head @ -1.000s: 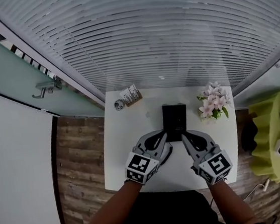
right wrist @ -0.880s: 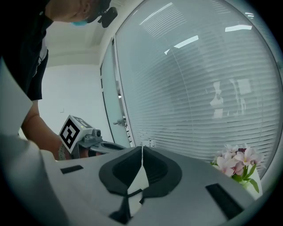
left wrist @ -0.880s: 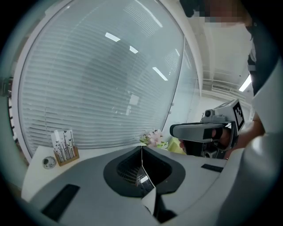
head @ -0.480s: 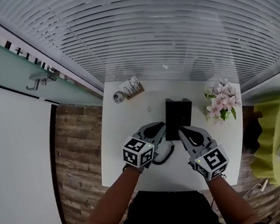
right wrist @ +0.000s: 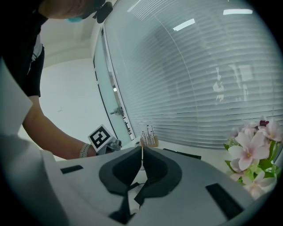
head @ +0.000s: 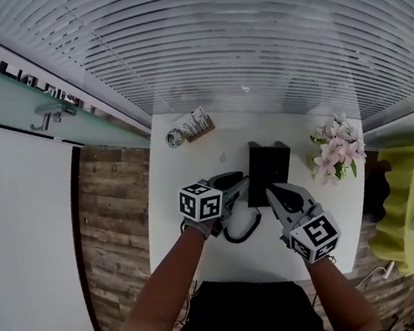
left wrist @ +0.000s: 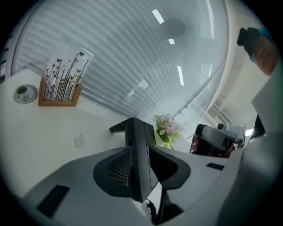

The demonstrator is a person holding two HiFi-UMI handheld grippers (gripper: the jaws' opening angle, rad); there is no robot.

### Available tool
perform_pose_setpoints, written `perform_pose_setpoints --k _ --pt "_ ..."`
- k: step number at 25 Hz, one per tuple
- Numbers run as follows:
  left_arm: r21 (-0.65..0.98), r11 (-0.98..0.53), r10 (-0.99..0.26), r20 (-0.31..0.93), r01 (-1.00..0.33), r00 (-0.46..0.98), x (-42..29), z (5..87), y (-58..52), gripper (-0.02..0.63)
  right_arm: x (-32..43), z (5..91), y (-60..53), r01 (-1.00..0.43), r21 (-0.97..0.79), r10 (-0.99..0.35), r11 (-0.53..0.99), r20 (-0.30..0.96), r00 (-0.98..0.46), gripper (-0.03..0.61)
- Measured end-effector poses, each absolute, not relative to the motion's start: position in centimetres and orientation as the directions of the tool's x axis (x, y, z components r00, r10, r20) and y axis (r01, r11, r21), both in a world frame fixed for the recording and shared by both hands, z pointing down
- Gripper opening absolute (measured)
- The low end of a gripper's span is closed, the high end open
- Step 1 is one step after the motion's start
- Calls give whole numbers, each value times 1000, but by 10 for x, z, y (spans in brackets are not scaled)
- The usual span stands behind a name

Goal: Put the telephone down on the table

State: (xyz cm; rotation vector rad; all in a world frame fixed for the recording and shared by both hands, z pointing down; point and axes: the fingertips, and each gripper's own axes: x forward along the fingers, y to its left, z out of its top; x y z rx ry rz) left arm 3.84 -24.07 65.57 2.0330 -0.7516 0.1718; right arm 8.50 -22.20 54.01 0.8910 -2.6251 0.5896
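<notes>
The black telephone (head: 269, 170) lies flat on the white table (head: 190, 238), and its coiled cord (head: 243, 228) loops toward the near side. My left gripper (head: 245, 186) sits at the phone's left edge, rolled so its marker cube faces up. In the left gripper view the telephone (left wrist: 140, 159) runs edge-on between the jaws, which are opening; the left pad lies against it and the right pad stands just clear. The cord (left wrist: 151, 211) shows below. My right gripper (head: 271, 190) rests by the phone's near edge with its tips (right wrist: 141, 152) shut on nothing.
Pink flowers (head: 336, 149) stand at the table's right edge. A printed card holder (head: 196, 123) and a small round dish (head: 175, 137) sit at the far left corner. Window blinds close off the far side. A yellow-green seat (head: 407, 211) stands to the right, on the wooden floor.
The left gripper has rolled so its cube faces up, and its jaws have parted around the telephone. The right gripper has barely moved.
</notes>
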Motion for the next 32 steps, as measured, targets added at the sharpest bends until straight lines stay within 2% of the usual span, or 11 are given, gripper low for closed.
perform_pose_setpoints --k 7,18,19,21,27,32 --pt "826 -306 -360 361 -474 860 48 679 -246 158 85 543 -227 -639 -298 -507 709 414 -756 25" --pt "885 -292 -249 294 -361 923 71 689 -245 160 97 556 -228 -664 -312 -518 680 437 -736 25" --pt "884 -297 -243 296 -362 924 71 689 -245 158 99 557 -228 -667 -313 -520 676 439 -733 25" --pt "866 -329 -246 305 -375 920 71 683 -248 104 102 557 -228 -674 -314 -525 669 442 -727 25" --pt "848 -358 -242 321 -392 916 71 674 -249 83 107 555 -228 -681 -311 -533 663 442 -721 25" --pt "875 -313 -240 303 -369 922 70 675 -242 80 108 552 -225 -681 -306 -534 665 444 -720 25"
